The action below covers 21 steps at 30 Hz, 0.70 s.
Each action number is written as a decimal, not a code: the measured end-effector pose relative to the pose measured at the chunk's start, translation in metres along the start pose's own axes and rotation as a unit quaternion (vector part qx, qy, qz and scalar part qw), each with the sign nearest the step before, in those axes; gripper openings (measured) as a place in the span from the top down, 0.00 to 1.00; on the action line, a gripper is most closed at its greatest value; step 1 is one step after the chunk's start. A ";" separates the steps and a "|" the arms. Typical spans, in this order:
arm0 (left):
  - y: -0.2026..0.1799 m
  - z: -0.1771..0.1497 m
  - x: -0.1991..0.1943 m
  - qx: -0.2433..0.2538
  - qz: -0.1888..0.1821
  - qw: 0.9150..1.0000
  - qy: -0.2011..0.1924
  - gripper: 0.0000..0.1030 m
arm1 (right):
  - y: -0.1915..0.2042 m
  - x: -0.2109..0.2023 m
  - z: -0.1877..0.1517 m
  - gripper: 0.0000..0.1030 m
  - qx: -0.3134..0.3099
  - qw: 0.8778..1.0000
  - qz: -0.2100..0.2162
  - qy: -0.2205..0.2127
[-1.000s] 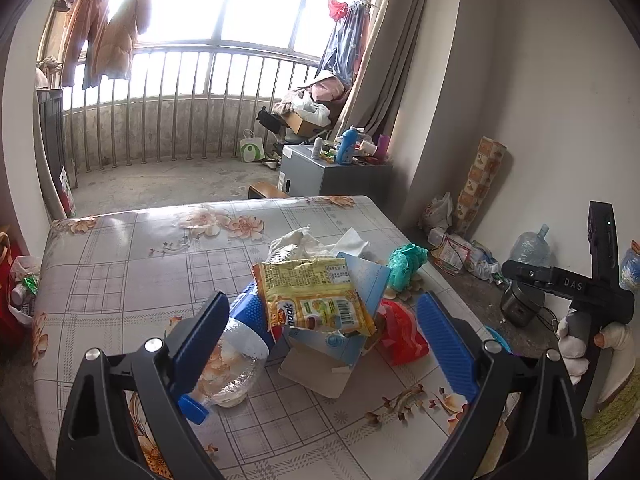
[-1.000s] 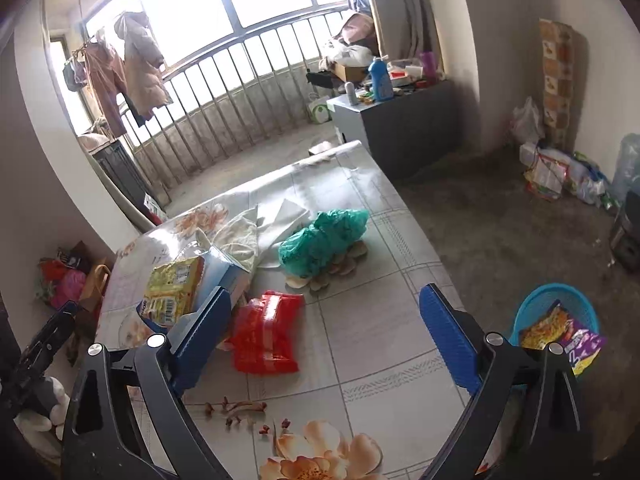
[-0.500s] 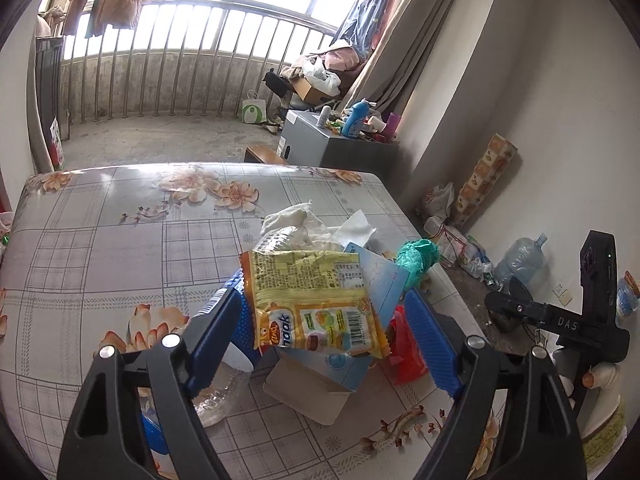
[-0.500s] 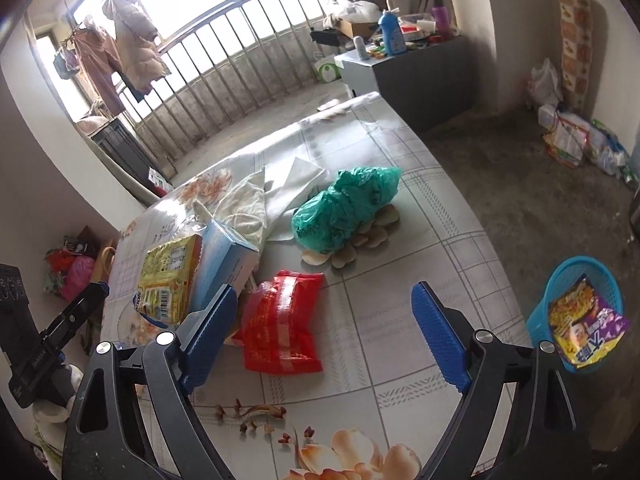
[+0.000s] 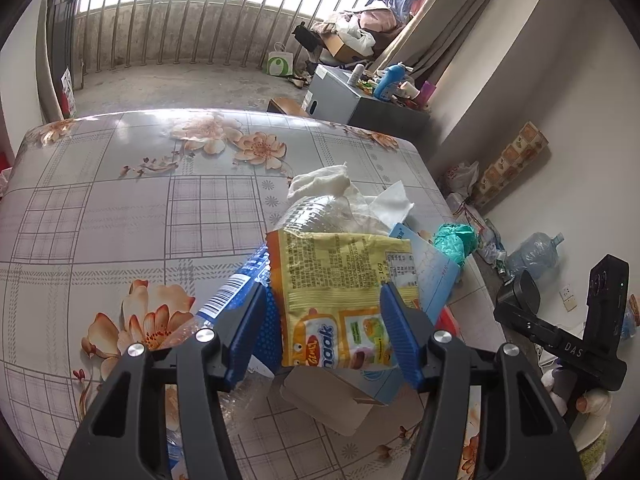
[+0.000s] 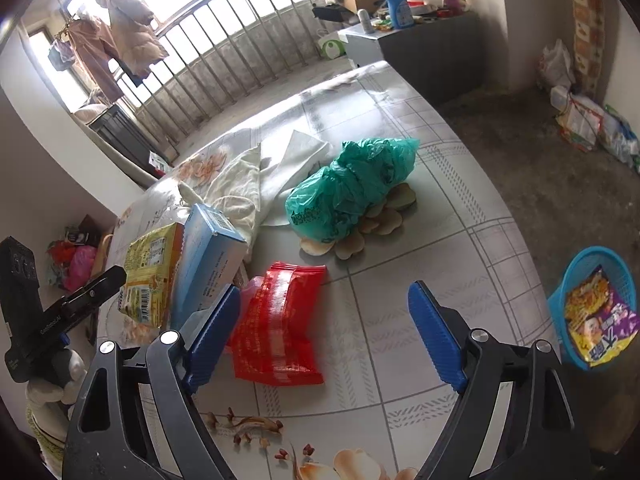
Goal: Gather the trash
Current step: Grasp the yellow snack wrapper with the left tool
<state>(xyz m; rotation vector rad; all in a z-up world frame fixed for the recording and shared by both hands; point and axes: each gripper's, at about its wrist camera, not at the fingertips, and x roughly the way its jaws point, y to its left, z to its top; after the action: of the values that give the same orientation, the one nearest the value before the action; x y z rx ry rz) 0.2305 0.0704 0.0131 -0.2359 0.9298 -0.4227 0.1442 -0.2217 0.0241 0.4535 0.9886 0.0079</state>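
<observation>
A yellow snack packet (image 5: 340, 280) leans on a light blue tissue box (image 5: 434, 280) in the trash pile on the floral table (image 5: 100, 220). My left gripper (image 5: 326, 332) straddles the packet's lower half. Its jaws are closing, with the blue pads at the packet's side edges and no squeeze visible. A red packet (image 6: 276, 328) lies flat in front of my right gripper (image 6: 324, 332), close to the left finger. That gripper is wide, its jaws closing slightly, and touches nothing. The yellow packet (image 6: 154, 264) also shows at the left of the right wrist view.
A green plastic bag (image 6: 352, 188) lies on flat shells behind the red packet. A white cloth (image 6: 240, 184) and a clear crushed bottle (image 5: 316, 212) lie further back. A blue basket (image 6: 592, 308) with snack packets in it stands on the floor off the table's right edge.
My left gripper moved forward and down onto the yellow packet and its jaws narrowed around it. My right gripper sank towards the red packet and narrowed a little.
</observation>
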 end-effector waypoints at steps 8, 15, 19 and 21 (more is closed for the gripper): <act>-0.008 -0.001 -0.002 -0.019 -0.042 0.999 0.021 0.44 | -0.005 0.000 0.000 0.23 0.003 1.000 0.009 0.004; -0.013 -0.007 0.007 -0.011 -0.011 0.999 0.032 0.45 | -0.009 0.001 -0.004 0.25 0.007 1.000 0.015 0.011; -0.017 -0.012 0.012 0.002 0.009 0.999 0.042 0.45 | -0.010 0.000 -0.007 0.26 0.006 1.000 0.020 0.015; -0.018 -0.014 0.015 0.003 0.013 0.999 0.046 0.49 | -0.011 0.000 -0.008 0.27 0.007 1.000 0.023 0.017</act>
<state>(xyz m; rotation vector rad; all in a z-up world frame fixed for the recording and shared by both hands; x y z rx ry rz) 0.2221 0.0476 0.0010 -0.2000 1.0195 -0.4158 0.1355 -0.2285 0.0165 0.4905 1.0110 0.0503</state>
